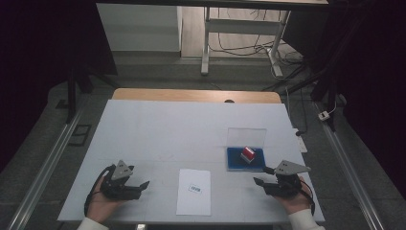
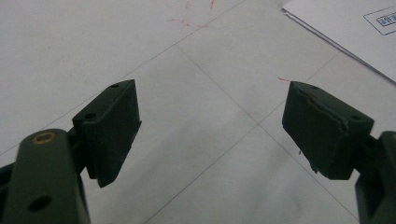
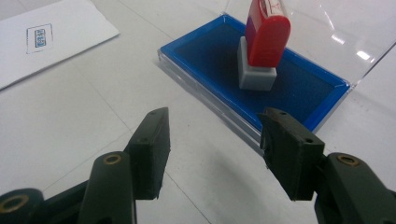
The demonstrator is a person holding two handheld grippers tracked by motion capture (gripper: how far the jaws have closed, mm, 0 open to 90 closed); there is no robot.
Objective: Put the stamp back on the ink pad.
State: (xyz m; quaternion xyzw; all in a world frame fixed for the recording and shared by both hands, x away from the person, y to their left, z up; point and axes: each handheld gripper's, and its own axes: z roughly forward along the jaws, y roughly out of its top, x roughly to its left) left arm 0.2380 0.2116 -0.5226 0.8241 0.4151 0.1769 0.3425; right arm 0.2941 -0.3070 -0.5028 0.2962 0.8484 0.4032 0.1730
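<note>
Plainly both the left claw (image 2: 210,126) and right claw (image 3: 215,149) gape wide, holding nothing, low over the table (image 1: 158,129).

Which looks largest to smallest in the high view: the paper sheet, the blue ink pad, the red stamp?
1. Paper sheet
2. Blue ink pad
3. Red stamp, standing on the pad

Looks like a lab or recording workroom rather than a home: a white-covered tabletop (image 1: 143,129) at the middle of the frame, flanked by dark curtains (image 1: 43,48) at the left and right edges and metal rails (image 1: 40,167) running along the grey floor. Toward the top centre, a bare white-legged desk frame (image 1: 207,43) with loose cables (image 1: 244,48) beneath it, plus a power strip (image 1: 325,115) on the floor at the right.
</note>
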